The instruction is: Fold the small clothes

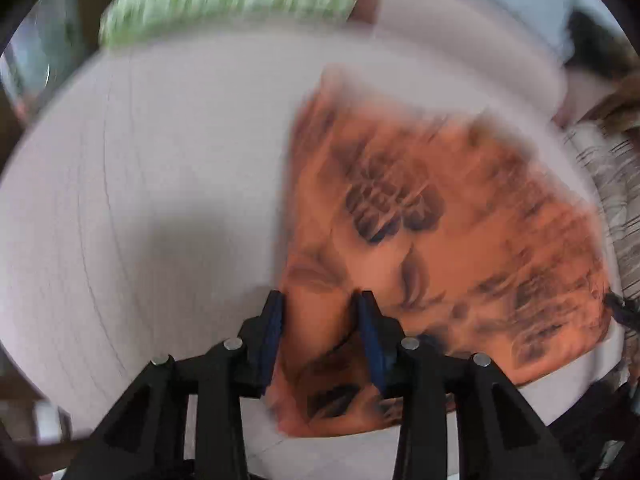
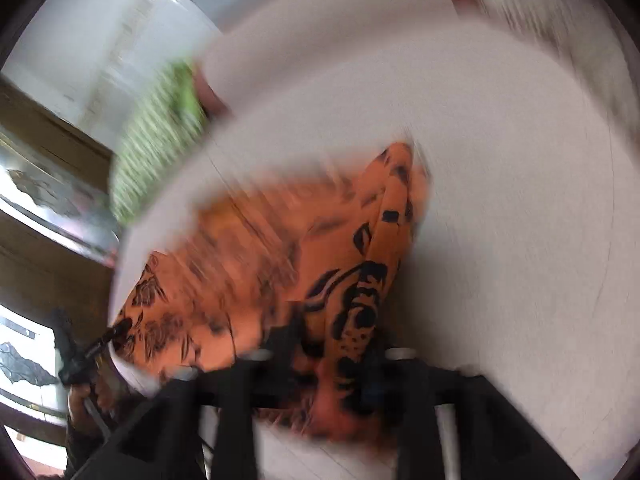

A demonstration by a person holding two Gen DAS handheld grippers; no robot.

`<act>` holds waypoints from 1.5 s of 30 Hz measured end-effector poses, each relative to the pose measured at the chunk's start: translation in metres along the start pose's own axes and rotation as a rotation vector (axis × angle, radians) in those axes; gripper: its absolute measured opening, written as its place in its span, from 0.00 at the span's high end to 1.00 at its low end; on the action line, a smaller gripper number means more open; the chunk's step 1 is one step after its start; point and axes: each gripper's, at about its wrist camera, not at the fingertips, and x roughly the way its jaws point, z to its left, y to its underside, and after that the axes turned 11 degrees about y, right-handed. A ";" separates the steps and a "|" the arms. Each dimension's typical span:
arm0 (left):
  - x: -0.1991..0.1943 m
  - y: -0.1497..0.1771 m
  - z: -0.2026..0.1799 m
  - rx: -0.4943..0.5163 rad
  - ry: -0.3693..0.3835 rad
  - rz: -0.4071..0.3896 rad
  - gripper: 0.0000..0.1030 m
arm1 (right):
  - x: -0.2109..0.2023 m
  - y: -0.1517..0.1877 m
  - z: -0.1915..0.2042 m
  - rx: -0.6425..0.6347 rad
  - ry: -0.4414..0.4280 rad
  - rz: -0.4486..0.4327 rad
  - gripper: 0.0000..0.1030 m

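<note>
An orange garment with a black floral print (image 1: 460,220) lies spread on a round white table (image 1: 160,200). My left gripper (image 1: 322,320) stands over the garment's near left corner. Its blue pads (image 1: 274,336) are well apart, with orange cloth lying between them. In the right wrist view the same garment (image 2: 248,264) shows a raised fold running toward my right gripper (image 2: 332,352). Those jaws also stand wide, with the bunched fold between them. Both views are blurred.
A green striped cloth (image 1: 224,0) lies at the table's far edge (image 2: 156,140). Pale fabric (image 2: 560,20) sits at the far right. Grey striped fabric (image 1: 616,200) is beyond the table's right rim. A hand holds a black tool (image 2: 80,352) at the garment's left corner.
</note>
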 end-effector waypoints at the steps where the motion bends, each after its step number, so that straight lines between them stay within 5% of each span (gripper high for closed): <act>1: -0.011 -0.004 0.002 -0.011 0.003 -0.043 0.58 | 0.016 0.016 -0.014 0.039 0.033 0.039 0.39; 2: -0.018 -0.008 0.002 -0.022 -0.023 -0.053 0.58 | 0.006 0.022 -0.018 0.048 -0.002 -0.054 0.39; 6: -0.060 -0.042 -0.009 0.007 -0.029 -0.186 0.51 | -0.032 0.013 -0.014 0.083 0.053 -0.177 0.39; 8: -0.068 -0.051 -0.019 0.023 -0.007 -0.223 0.44 | -0.049 0.002 -0.001 0.071 0.007 -0.234 0.38; 10: -0.062 -0.044 -0.033 0.066 0.035 -0.221 0.42 | -0.053 -0.009 0.021 0.050 -0.090 -0.264 0.27; 13: -0.025 -0.027 -0.044 0.151 -0.013 -0.137 0.42 | -0.025 -0.017 0.039 0.028 -0.263 -0.202 0.14; 15: 0.018 -0.014 -0.036 0.138 -0.122 0.000 0.41 | 0.024 -0.018 0.039 0.038 -0.253 -0.083 0.17; 16: 0.015 -0.012 -0.036 0.150 -0.134 -0.044 0.40 | 0.045 -0.018 0.030 0.088 -0.231 -0.036 0.20; 19: -0.012 -0.019 -0.045 0.147 -0.084 -0.109 0.40 | 0.014 -0.029 0.030 0.122 -0.334 -0.124 0.20; 23: -0.023 -0.028 -0.066 0.187 -0.041 -0.172 0.37 | -0.001 -0.063 0.032 0.095 -0.275 -0.212 0.20; 26: -0.005 -0.024 -0.078 0.205 -0.012 -0.144 0.36 | 0.014 -0.088 0.025 0.083 -0.032 -0.269 0.20; 27: 0.006 -0.021 -0.080 0.211 -0.019 -0.114 0.36 | 0.023 -0.093 0.024 0.086 0.014 -0.263 0.28; 28: 0.016 -0.016 -0.085 0.211 -0.030 -0.080 0.36 | 0.037 -0.098 0.023 0.095 0.032 -0.229 0.70; 29: 0.024 -0.013 -0.082 0.209 -0.035 -0.053 0.36 | 0.045 -0.100 0.023 0.083 0.043 -0.196 0.85; 31: 0.027 -0.005 -0.082 0.204 -0.035 -0.091 0.35 | 0.045 -0.099 0.036 0.020 0.116 -0.211 0.91; 35: 0.031 -0.007 -0.075 0.208 -0.032 -0.103 0.31 | 0.010 -0.093 0.060 -0.067 0.157 -0.364 0.92; 36: 0.032 -0.006 -0.075 0.210 -0.038 -0.106 0.31 | 0.014 -0.095 0.059 -0.075 0.173 -0.359 0.91; 38: 0.032 -0.005 -0.078 0.216 -0.054 -0.104 0.30 | 0.057 -0.102 0.039 -0.055 0.221 -0.189 0.89; 40: 0.028 -0.006 -0.083 0.225 -0.059 -0.089 0.30 | 0.053 -0.098 0.025 0.058 0.127 -0.223 0.87; 45: 0.013 -0.008 -0.084 0.183 -0.035 -0.097 0.30 | -0.004 -0.072 0.047 0.073 0.132 -0.334 0.86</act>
